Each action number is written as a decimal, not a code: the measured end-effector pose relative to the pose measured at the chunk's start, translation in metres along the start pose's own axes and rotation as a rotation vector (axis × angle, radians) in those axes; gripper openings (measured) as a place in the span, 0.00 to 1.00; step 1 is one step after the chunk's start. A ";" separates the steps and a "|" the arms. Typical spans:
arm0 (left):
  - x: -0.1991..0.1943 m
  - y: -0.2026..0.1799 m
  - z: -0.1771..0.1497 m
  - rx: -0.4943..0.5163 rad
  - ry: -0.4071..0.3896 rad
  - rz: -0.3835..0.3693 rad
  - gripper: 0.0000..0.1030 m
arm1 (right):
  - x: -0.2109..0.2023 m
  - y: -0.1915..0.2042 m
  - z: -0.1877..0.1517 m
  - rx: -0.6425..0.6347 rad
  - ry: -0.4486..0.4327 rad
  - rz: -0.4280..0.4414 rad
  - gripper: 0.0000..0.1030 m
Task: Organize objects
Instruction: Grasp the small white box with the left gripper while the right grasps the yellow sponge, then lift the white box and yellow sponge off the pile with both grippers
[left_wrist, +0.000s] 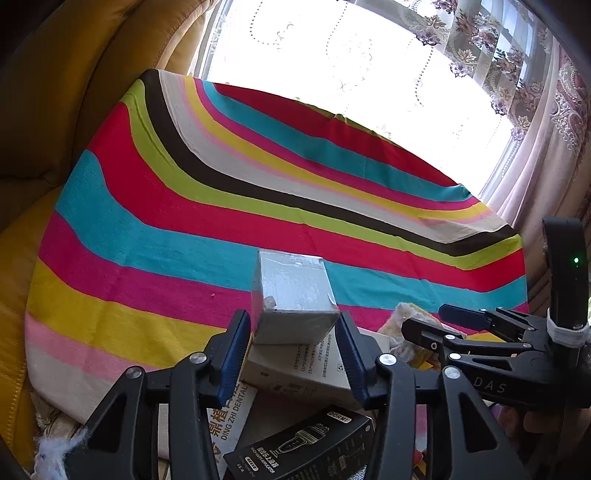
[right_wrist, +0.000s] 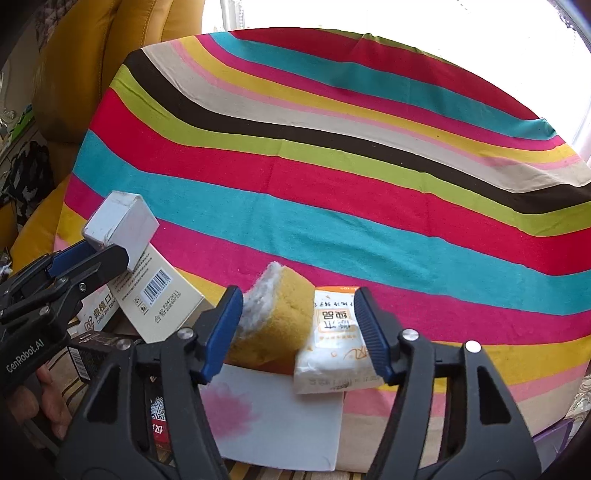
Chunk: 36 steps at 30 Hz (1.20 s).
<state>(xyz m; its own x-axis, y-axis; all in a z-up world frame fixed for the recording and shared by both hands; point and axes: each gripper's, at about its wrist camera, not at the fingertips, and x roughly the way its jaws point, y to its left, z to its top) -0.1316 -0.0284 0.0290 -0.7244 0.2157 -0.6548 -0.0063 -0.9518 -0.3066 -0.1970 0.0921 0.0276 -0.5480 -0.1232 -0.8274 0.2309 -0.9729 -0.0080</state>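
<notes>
My left gripper (left_wrist: 293, 332) is shut on a small grey-white box (left_wrist: 291, 291), held a little above the pile. In the right wrist view that box (right_wrist: 120, 223) shows at the left, clamped in the left gripper (right_wrist: 92, 258). The right gripper (right_wrist: 299, 328) has a yellow sponge piece (right_wrist: 275, 317) with a white fuzzy side and a white printed packet (right_wrist: 332, 347) side by side between its pads, each pad touching one of them. In the left wrist view the right gripper (left_wrist: 439, 321) reaches in from the right beside the sponge (left_wrist: 410, 314).
A striped cloth (left_wrist: 258, 177) covers the surface ahead. Under the grippers lie a cream barcode box (right_wrist: 155, 299), a black box (left_wrist: 306, 446), a dental-brand box (left_wrist: 231, 417) and a white card with a pink flower (right_wrist: 280, 417). A yellow sofa (left_wrist: 55, 92) stands left, curtains (left_wrist: 535, 110) right.
</notes>
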 end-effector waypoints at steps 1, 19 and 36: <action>-0.001 0.000 -0.001 0.001 -0.002 -0.001 0.46 | 0.000 0.000 -0.001 0.002 0.000 0.012 0.52; -0.021 -0.006 -0.005 0.029 -0.099 -0.045 0.42 | -0.042 0.007 -0.005 0.007 -0.141 0.008 0.30; -0.067 -0.031 -0.023 0.120 -0.192 -0.106 0.41 | -0.102 0.005 -0.056 0.082 -0.189 0.021 0.30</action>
<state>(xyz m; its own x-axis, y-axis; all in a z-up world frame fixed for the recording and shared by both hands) -0.0668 -0.0082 0.0663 -0.8330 0.2811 -0.4766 -0.1627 -0.9477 -0.2747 -0.0944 0.1106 0.0804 -0.6870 -0.1707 -0.7064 0.1820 -0.9815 0.0601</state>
